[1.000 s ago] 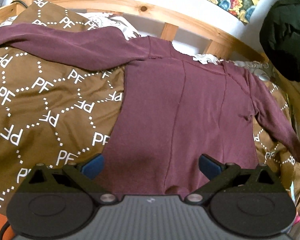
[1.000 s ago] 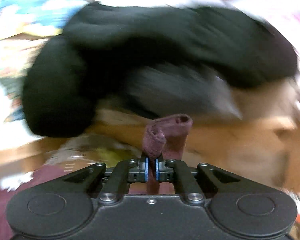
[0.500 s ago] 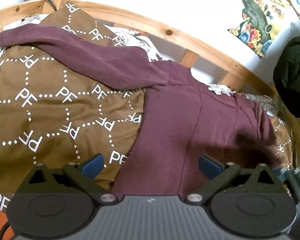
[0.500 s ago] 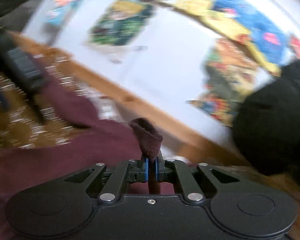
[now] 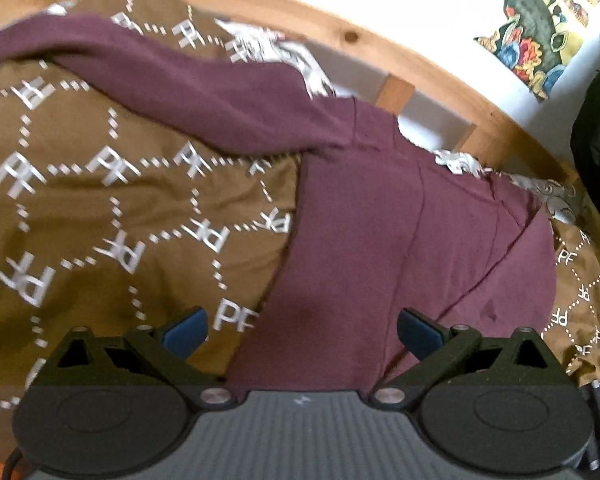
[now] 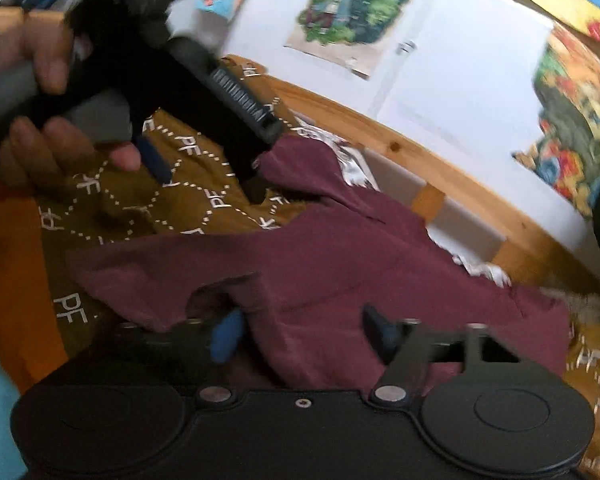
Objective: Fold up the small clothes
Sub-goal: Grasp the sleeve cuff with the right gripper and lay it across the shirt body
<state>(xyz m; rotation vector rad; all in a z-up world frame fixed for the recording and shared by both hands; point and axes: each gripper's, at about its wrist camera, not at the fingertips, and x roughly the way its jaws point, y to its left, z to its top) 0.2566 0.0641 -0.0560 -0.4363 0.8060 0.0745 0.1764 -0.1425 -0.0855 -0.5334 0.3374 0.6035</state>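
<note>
Below both spread tongs, left (image 5: 302, 330) and right (image 6: 306, 334) (opening, gripping nothing), lies the maroon top (image 5: 380, 240).

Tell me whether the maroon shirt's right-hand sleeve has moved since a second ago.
Yes. In the left wrist view the sleeve lay stretched toward the black bundle; now it is folded in over the shirt body, away from that bundle.

A top (image 5: 380, 220) lies spread on a bedspread (image 5: 100, 200), its far edge toward the bed frame (image 5: 400, 52) and the wall behind. One sleeve (image 5: 160, 80) stretches away to the left across the bedspread; the other sleeve (image 6: 160, 276) lies folded over the body. A poster (image 5: 540, 28) hangs on the wall, right of the top
</note>
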